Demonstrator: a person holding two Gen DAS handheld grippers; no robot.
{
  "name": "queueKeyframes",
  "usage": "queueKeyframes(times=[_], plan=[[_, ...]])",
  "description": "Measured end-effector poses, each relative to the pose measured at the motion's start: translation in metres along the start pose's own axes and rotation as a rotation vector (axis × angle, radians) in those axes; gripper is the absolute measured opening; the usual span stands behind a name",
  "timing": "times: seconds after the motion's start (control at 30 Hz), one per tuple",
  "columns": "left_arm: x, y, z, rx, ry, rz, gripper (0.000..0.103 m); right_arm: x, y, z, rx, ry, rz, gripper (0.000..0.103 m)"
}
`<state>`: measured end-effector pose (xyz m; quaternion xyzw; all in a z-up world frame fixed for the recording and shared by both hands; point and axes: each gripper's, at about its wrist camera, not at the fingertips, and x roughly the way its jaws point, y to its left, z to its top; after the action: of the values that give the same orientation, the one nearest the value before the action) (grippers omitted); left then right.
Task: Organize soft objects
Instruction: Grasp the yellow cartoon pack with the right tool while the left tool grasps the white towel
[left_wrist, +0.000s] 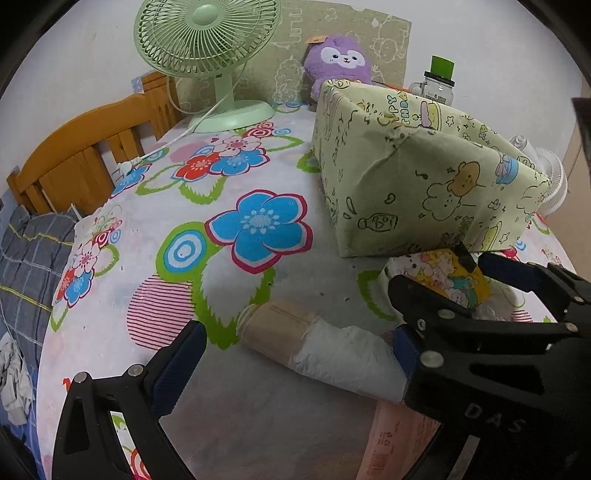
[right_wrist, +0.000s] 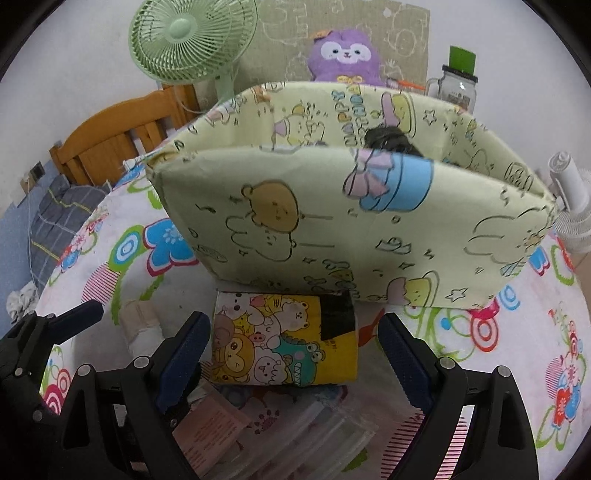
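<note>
A light green fabric basket (left_wrist: 417, 177) printed with cartoons stands open on the flowered bedsheet (left_wrist: 221, 406); something dark (right_wrist: 388, 140) shows inside it. In front of the basket lies a yellow cartoon tissue pack (right_wrist: 284, 336). My right gripper (right_wrist: 291, 325) is open, one finger on each side of the pack, not closed on it. A beige and white rolled bundle (left_wrist: 314, 339) lies on the sheet between the fingers of my open left gripper (left_wrist: 295, 336). The right gripper (left_wrist: 447, 273) also shows in the left wrist view, astride the pack (left_wrist: 458, 280).
A purple plush (left_wrist: 340, 59), a green desk fan (left_wrist: 207, 37) and a glass jar with a green lid (left_wrist: 439, 81) stand behind the basket. A white fan (left_wrist: 550, 177) is at the right, a wooden headboard (left_wrist: 74, 147) at the left. Pink and clear packets (right_wrist: 295, 424) lie near me.
</note>
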<state>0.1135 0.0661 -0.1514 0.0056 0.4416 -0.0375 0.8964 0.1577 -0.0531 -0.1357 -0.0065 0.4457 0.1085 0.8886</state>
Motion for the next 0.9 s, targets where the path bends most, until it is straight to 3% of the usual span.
queueKeyframes(times=[0.13, 0.3, 0.57, 0.77, 0.9], plan=[[0.003, 0.001, 0.001, -0.007, 0.011, -0.008, 0.102, 0.004, 0.0, -0.001, 0.009, 0.008, 0.0, 0.093], [0.009, -0.003, 0.002, 0.0, 0.017, -0.002, 0.102, 0.007, -0.001, -0.002, 0.01, 0.021, 0.01, 0.077], [0.013, -0.006, 0.003, 0.001, 0.028, -0.018, 0.1, 0.005, -0.003, -0.003, 0.01, 0.015, 0.01, 0.075], [0.008, -0.011, 0.003, 0.013, 0.006, -0.034, 0.075, 0.002, -0.005, -0.004, 0.017, 0.007, 0.014, 0.075], [0.004, -0.013, 0.003, 0.01, 0.002, -0.05, 0.048, -0.003, -0.006, -0.005, 0.018, -0.007, 0.02, 0.075]])
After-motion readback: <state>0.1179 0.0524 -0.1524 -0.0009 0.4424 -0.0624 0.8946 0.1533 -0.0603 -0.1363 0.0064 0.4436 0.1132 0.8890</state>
